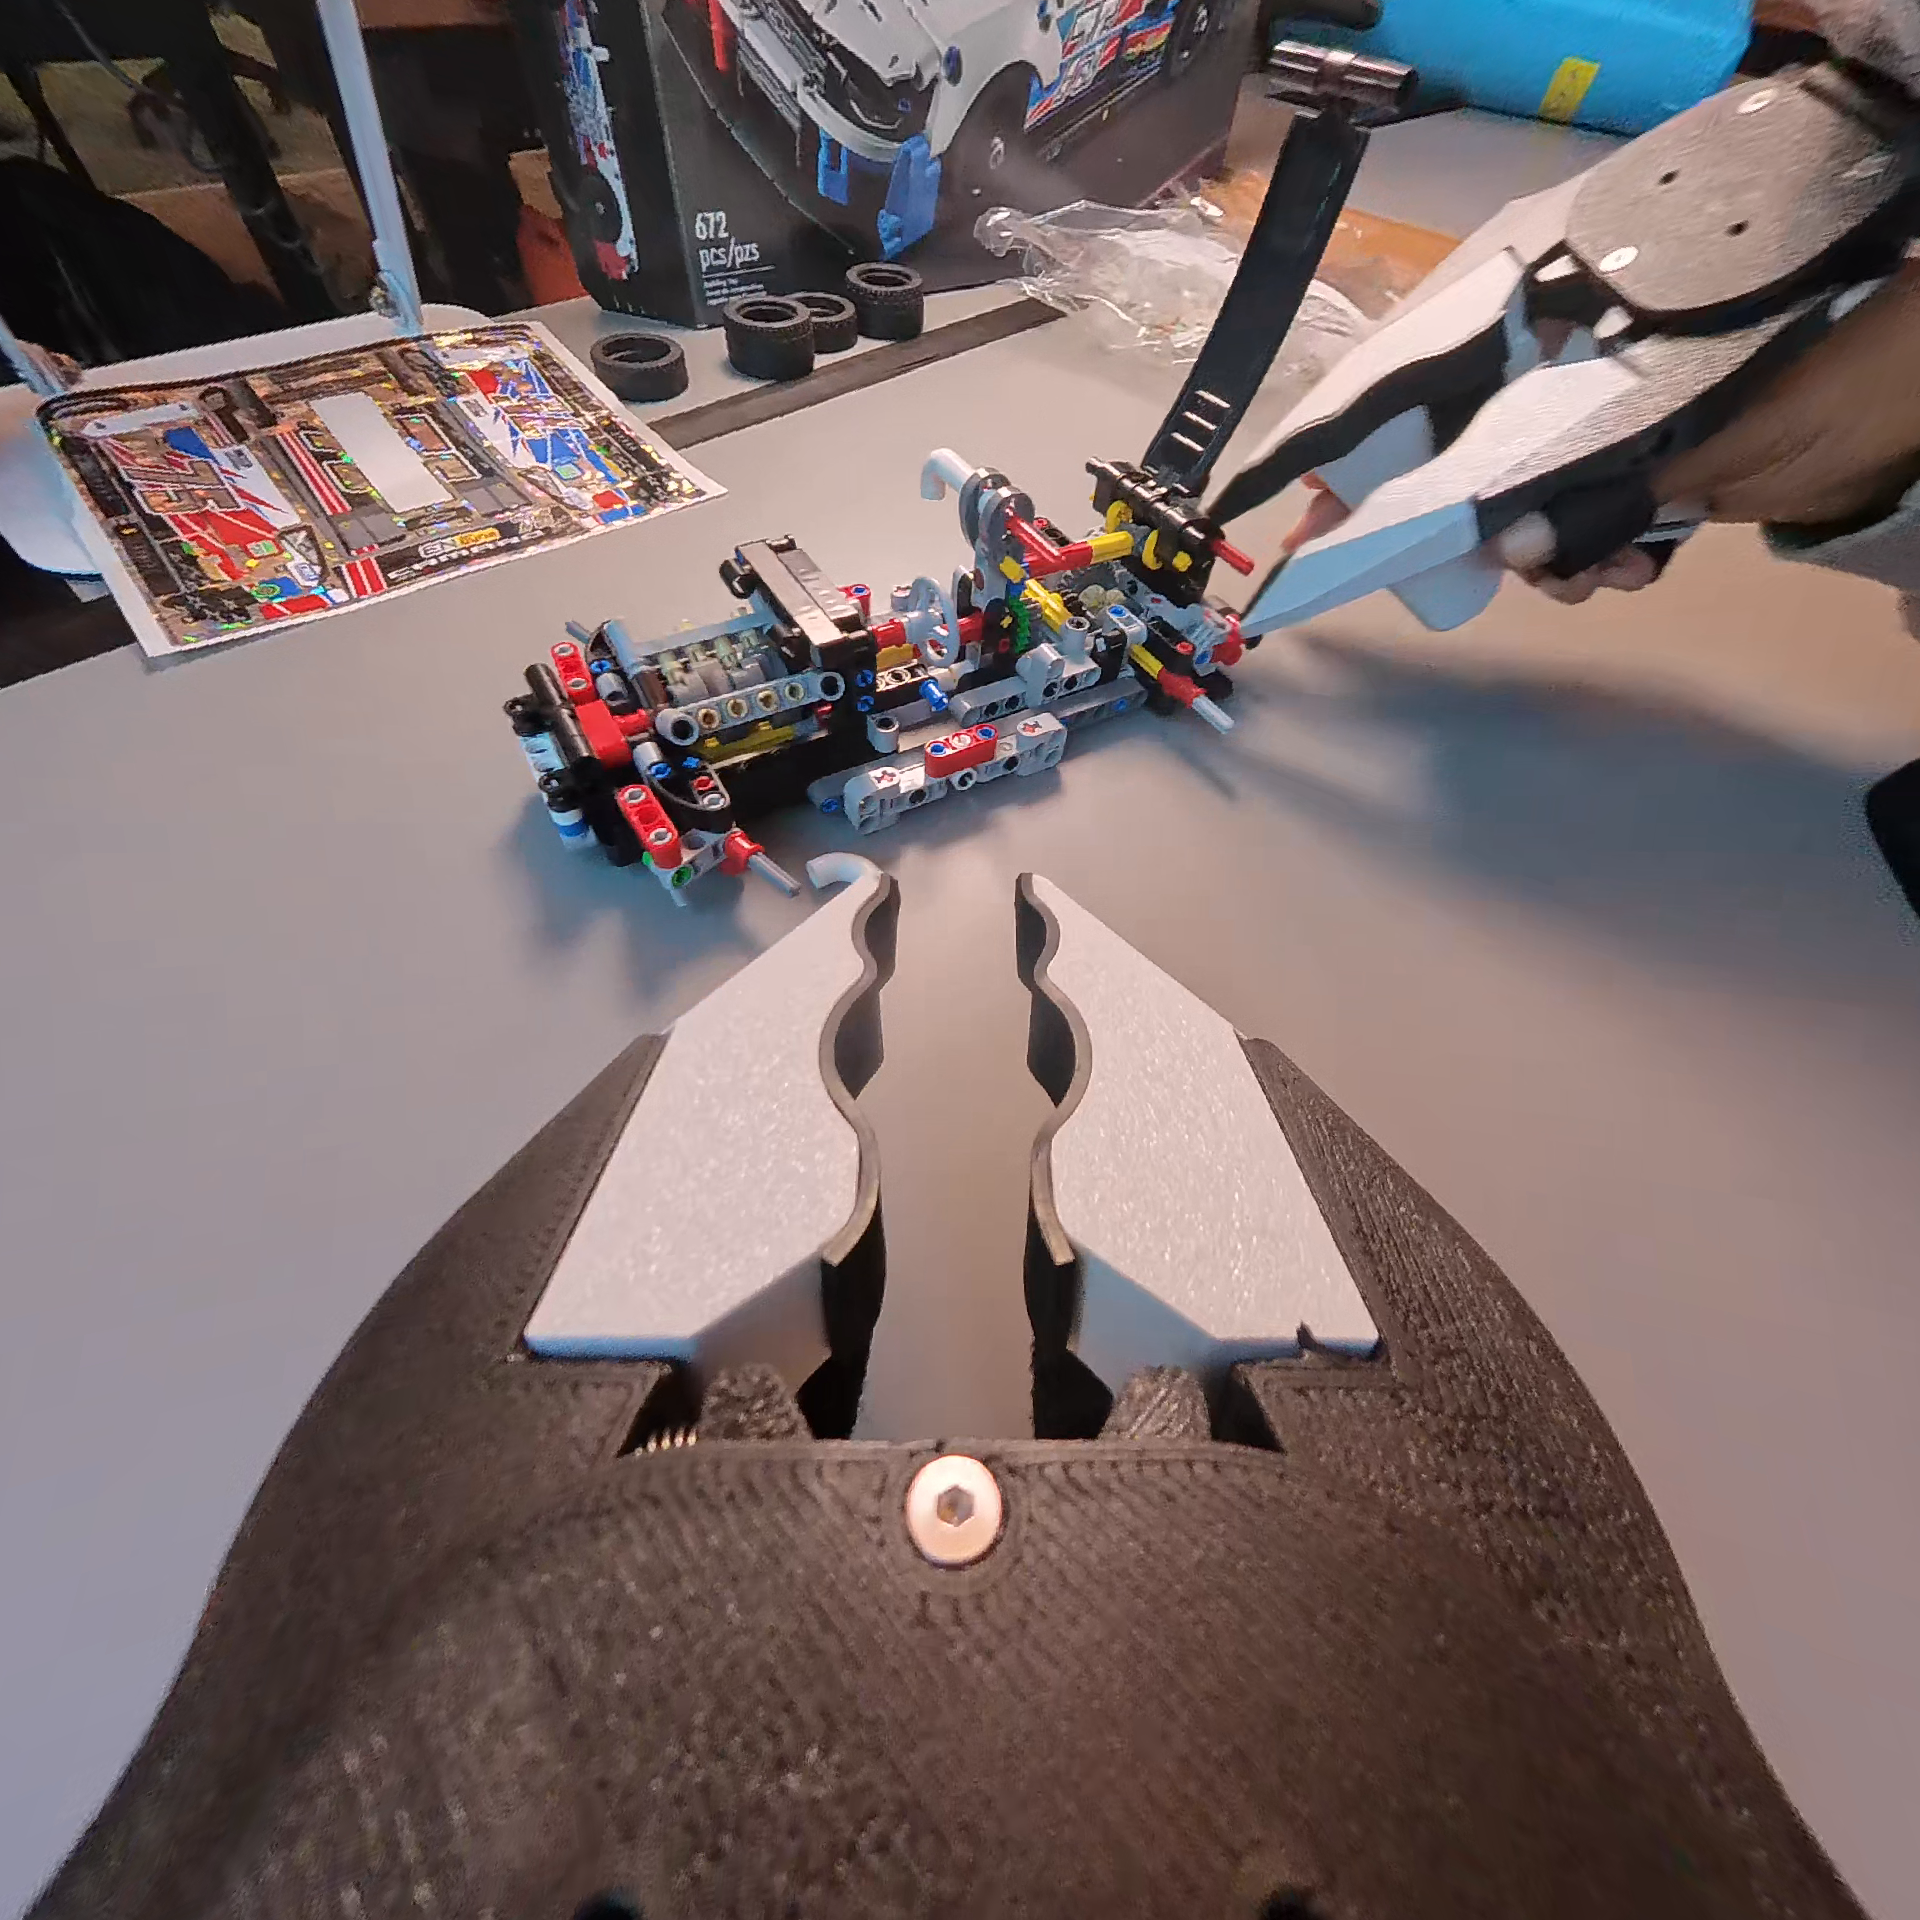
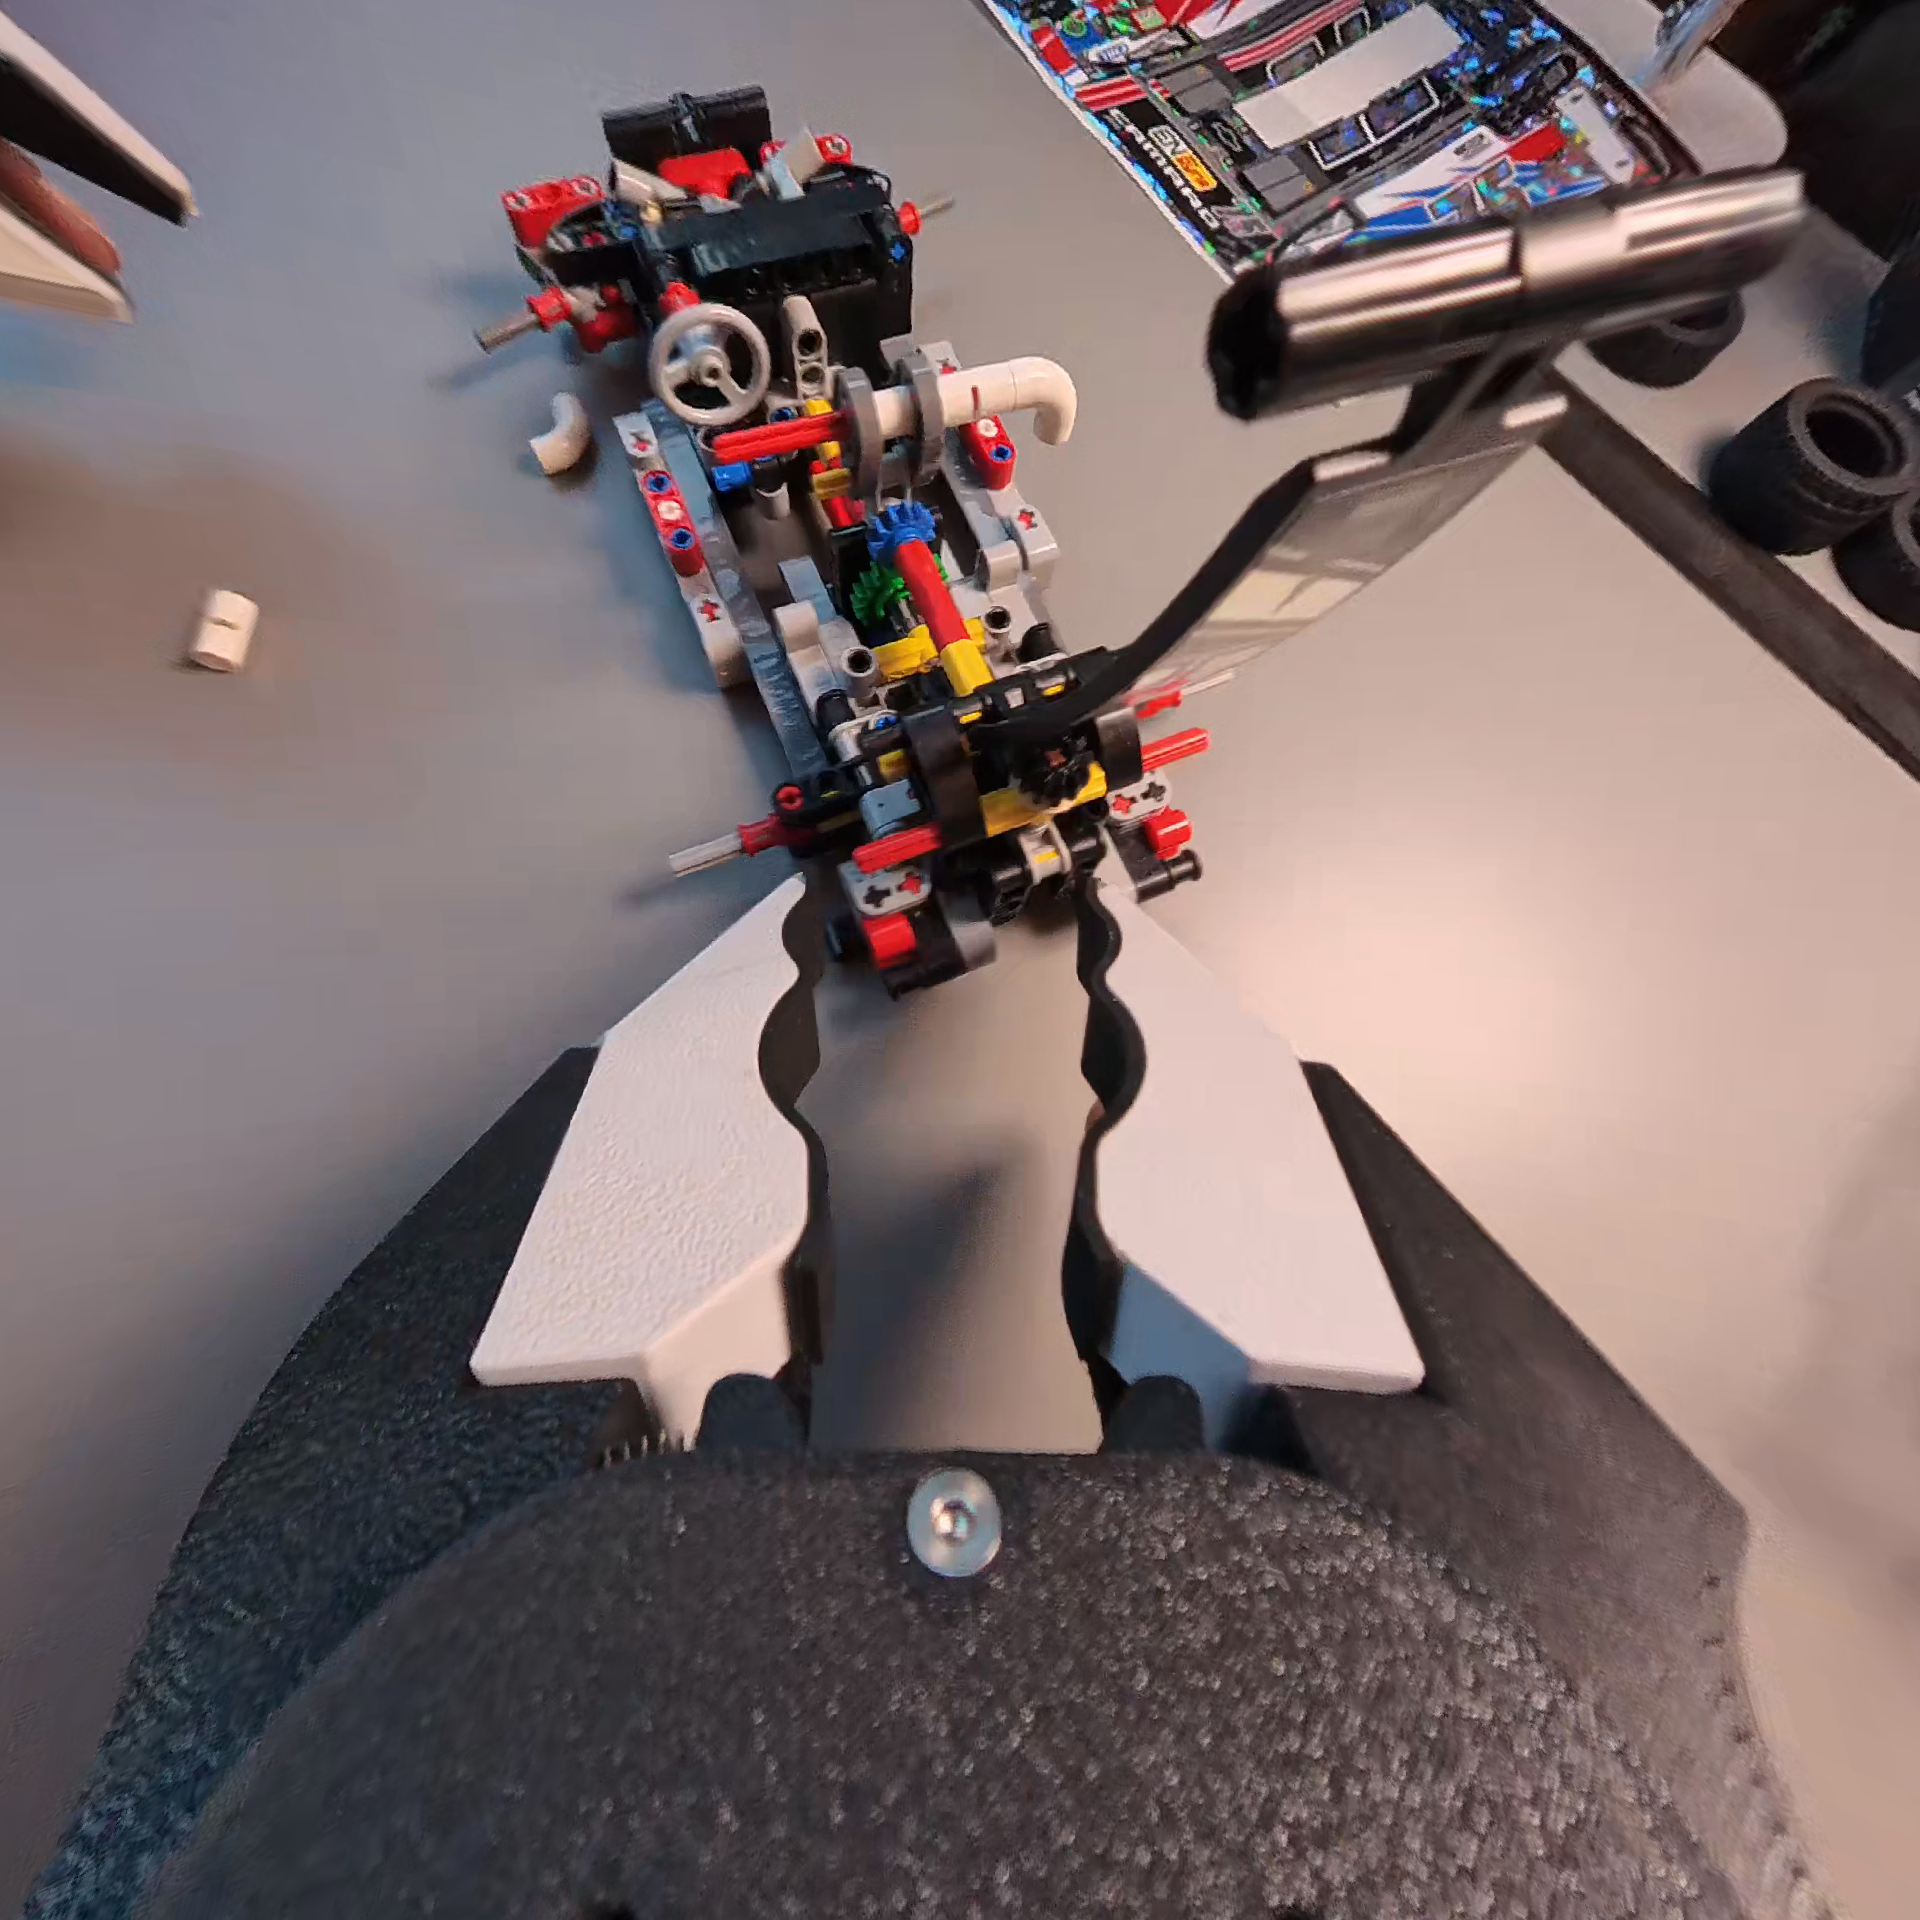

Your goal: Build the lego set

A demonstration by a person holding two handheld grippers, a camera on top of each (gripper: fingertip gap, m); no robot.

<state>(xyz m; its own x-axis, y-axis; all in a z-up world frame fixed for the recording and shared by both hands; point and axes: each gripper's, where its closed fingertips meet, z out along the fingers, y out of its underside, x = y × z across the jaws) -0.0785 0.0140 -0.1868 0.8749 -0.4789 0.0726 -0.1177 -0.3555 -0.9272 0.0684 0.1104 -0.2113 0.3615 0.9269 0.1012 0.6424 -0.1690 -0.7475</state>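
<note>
The right tongs [image 2: 945,899] stand open, empty, their tips flanking the rear end of the lego chassis [image 2: 831,582], whose long axis runs straight ahead from them. The left tongs [image 1: 951,894], parted and empty, hover nearer the chassis's side on the bench [image 1: 1351,935]; a white elbow piece [image 1: 836,868] lies at their left tip.

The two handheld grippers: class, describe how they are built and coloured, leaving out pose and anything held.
Each gripper, left gripper and right gripper, has a rough black 3D-printed body, a silver hex screw at its centre, and two pale grey wedge-shaped fingers with wavy black inner pads. A black fingerless glove shows on the hand holding the right one.
</note>
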